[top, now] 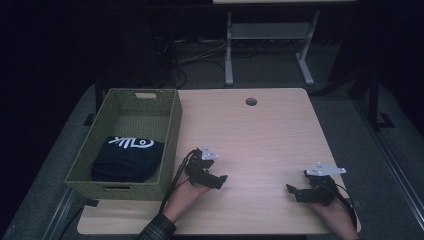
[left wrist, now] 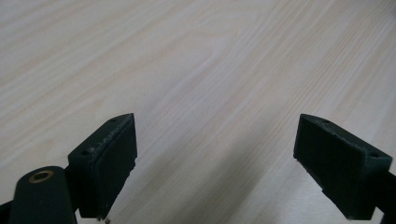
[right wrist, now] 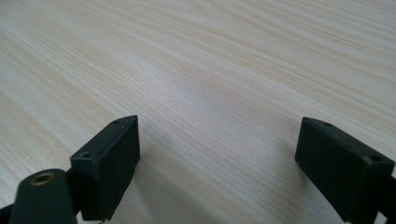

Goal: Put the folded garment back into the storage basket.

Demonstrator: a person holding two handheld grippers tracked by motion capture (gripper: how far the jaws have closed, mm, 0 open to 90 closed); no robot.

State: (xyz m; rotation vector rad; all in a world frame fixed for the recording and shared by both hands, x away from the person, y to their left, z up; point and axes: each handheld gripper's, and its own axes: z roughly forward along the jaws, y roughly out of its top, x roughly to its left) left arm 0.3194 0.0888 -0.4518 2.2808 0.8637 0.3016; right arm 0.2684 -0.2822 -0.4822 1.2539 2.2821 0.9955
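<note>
My left gripper [top: 218, 180] rests low over the wooden table [top: 260, 135], just right of the green woven basket [top: 170, 131]. It is open, and its jaws stand wide apart over bare wood in the left gripper view [left wrist: 215, 161]. My right gripper [top: 293, 192] sits near the table's front right corner and points left. It is open too, with nothing between its jaws in the right gripper view [right wrist: 217, 163]. A folded black garment with a white logo [top: 127, 157] lies inside the basket, at its near end.
The basket stands along the table's left edge, its far half holding nothing. A round cable hole [top: 251, 101] sits near the table's far edge. Behind the table stands a white desk frame [top: 229, 50] among floor cables.
</note>
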